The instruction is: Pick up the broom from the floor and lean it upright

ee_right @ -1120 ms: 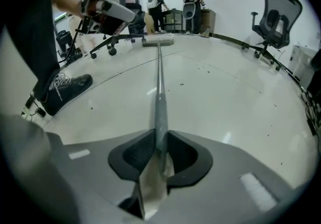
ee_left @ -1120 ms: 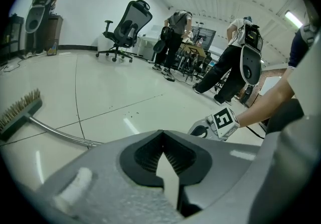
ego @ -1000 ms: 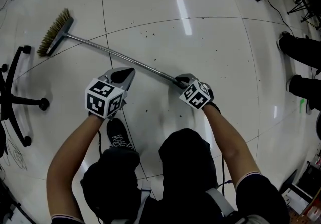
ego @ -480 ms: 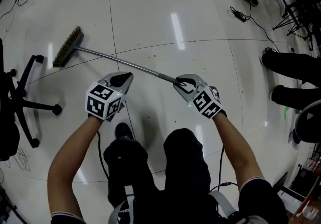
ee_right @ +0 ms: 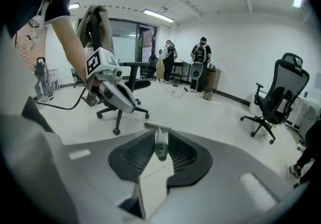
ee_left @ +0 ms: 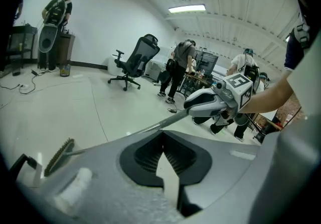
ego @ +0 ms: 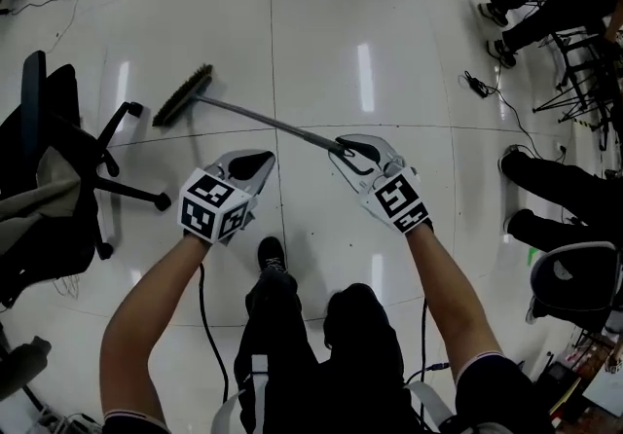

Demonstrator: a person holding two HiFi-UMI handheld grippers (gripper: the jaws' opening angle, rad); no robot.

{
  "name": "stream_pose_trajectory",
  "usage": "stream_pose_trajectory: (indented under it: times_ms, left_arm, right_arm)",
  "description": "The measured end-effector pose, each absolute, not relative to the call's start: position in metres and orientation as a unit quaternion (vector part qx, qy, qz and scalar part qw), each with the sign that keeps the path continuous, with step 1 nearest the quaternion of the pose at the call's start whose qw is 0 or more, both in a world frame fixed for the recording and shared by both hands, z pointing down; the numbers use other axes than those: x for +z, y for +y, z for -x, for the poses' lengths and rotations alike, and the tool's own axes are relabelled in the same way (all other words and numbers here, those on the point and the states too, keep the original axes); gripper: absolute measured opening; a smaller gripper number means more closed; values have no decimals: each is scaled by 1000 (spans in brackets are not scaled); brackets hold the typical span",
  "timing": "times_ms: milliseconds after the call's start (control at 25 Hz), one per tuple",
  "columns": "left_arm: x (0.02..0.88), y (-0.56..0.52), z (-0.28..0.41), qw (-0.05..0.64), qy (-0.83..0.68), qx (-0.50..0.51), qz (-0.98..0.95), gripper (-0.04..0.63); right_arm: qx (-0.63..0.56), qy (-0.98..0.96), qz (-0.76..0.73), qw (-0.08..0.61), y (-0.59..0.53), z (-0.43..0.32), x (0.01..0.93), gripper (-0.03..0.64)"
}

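The broom's brush head (ego: 182, 96) rests low on the white floor at the upper left. Its metal handle (ego: 277, 125) slants up to my right gripper (ego: 347, 149), which is shut on the handle's end. In the right gripper view the handle's tip (ee_right: 160, 149) sits pinched between the jaws of the right gripper (ee_right: 159, 140), with the brush head (ee_right: 157, 127) far beyond. My left gripper (ego: 249, 167) hovers beside the handle, apart from it, jaws together and empty. The left gripper view shows my left gripper (ee_left: 162, 135), the handle (ee_left: 155, 126) and the bristles (ee_left: 59, 155).
A black office chair (ego: 58, 160) stands close on the left, near the brush head. People's legs and shoes (ego: 545, 179) and another chair (ego: 574, 276) are on the right. Cables (ego: 485, 86) lie at the upper right. My own shoe (ego: 272, 257) is below the grippers.
Both grippers have risen well above the floor. The right one lifted the handle's end, so the broom now slants up from its brush head. The left gripper stayed empty.
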State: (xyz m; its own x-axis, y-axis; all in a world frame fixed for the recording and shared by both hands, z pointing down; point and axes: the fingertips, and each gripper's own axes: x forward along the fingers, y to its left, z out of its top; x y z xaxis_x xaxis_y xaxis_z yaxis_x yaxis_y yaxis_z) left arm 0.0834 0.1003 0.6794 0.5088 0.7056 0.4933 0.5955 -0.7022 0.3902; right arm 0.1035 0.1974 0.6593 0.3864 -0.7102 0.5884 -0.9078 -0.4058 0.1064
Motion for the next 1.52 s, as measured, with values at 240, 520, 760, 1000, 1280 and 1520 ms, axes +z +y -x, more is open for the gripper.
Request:
stream_pose_trajectory:
  times_ms: [240, 520, 760, 1000, 1280, 1520]
  left_arm:
    - [623, 17, -121, 109, 335, 312, -883, -2]
    - [559, -45, -160, 129, 297, 282, -903, -2]
    - [520, -76, -200, 140, 264, 265, -917, -2]
    - [496, -114, -238, 180, 193, 264, -928, -2]
    - [462, -152, -270, 208, 102, 265, -936, -2]
    - [442, -182, -274, 222, 29, 252, -942, -2]
  right_arm:
    - [207, -510, -811, 196, 108, -175, 586, 83]
    - [173, -535, -809, 172, 16, -243, 513, 84]
    - [156, -575, -790, 148, -42, -290, 479, 87]
    - [150, -633, -747, 135, -99, -332, 457, 91]
    - [157, -702, -677, 153, -157, -363, 445, 99]
    - [180, -739, -626, 174, -192, -370, 468, 94]
